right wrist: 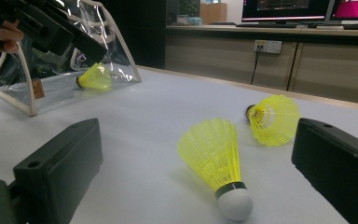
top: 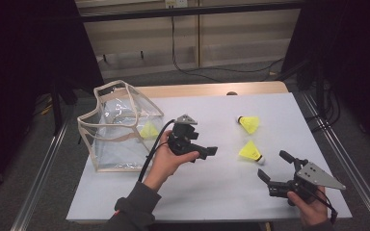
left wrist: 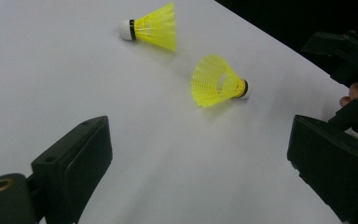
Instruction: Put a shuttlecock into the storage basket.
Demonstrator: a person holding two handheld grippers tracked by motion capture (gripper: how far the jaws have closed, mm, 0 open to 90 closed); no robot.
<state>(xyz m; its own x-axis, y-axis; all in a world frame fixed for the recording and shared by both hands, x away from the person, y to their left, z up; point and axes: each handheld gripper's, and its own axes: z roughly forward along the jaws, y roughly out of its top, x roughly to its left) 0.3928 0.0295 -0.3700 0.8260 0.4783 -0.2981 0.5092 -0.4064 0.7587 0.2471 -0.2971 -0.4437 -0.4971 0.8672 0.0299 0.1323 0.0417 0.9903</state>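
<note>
Two yellow shuttlecocks lie on the white table top [top: 212, 192]: a far one [top: 249, 123] [left wrist: 154, 28] [right wrist: 272, 119] and a near one [top: 250, 151] [left wrist: 216, 81] [right wrist: 216, 158]. A third shuttlecock [top: 149, 130] [right wrist: 93, 77] lies inside a clear bag with beige trim [top: 118, 127] [right wrist: 23, 93] at the left. My left gripper [top: 203, 150] [left wrist: 200, 158] hovers open mid-table, pointing right at the two loose shuttlecocks, nothing between its jaws. My right gripper [top: 275, 166] [right wrist: 196, 163] is open at the front right, jaws low and aimed at the near shuttlecock, just short of it.
The table's wooden back edge [top: 207, 89] runs behind the white top. Metal rails [top: 43, 168] flank the table on both sides. A cable [top: 192, 72] lies on the floor behind. The front centre of the table is bare.
</note>
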